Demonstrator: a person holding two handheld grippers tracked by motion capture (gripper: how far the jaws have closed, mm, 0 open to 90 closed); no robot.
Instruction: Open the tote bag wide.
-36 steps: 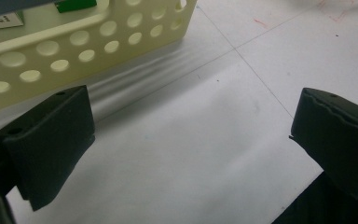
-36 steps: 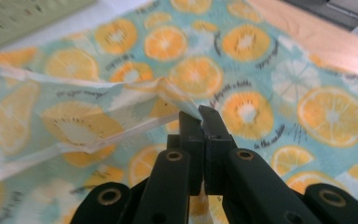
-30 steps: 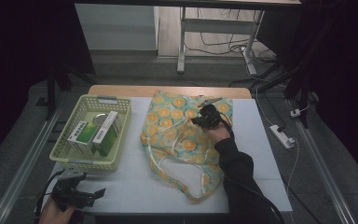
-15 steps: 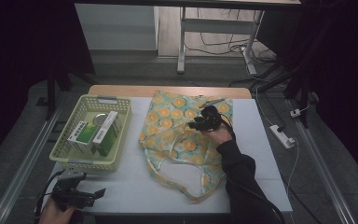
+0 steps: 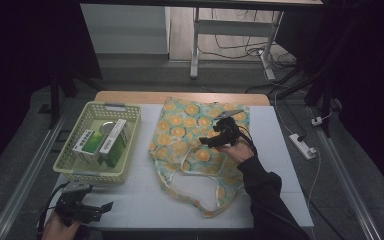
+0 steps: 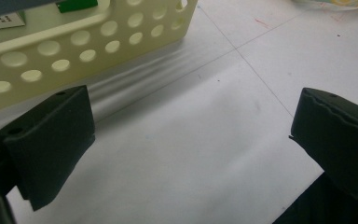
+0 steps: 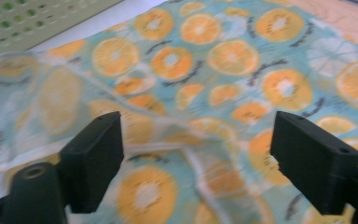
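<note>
A cloth bag [image 5: 190, 140] printed with orange slices lies flat on the white table, its handles trailing toward the near edge. My right gripper [image 5: 209, 142] hovers just over the bag's right half and points left. Its jaws have just been opening, and in the right gripper view [image 7: 196, 163] they stand wide apart with nothing pinched, only the bag's fabric [image 7: 205, 56] below. My left gripper [image 5: 102, 207] rests at the table's near left corner. It is open in the left gripper view [image 6: 191, 140], over bare tabletop.
A pale yellow perforated basket [image 5: 70, 139] sits at the left, holding green and white boxes [image 5: 100, 145]. Its wall [image 6: 88, 42] is close ahead of the left gripper. A wooden strip [image 5: 130, 96] runs along the table's far edge, and a power strip [image 5: 302, 146] lies right of the table.
The right gripper has shifted a little toward the near side over the bag. The bag's fabric has settled and its outline changed. The left gripper has stayed put.
</note>
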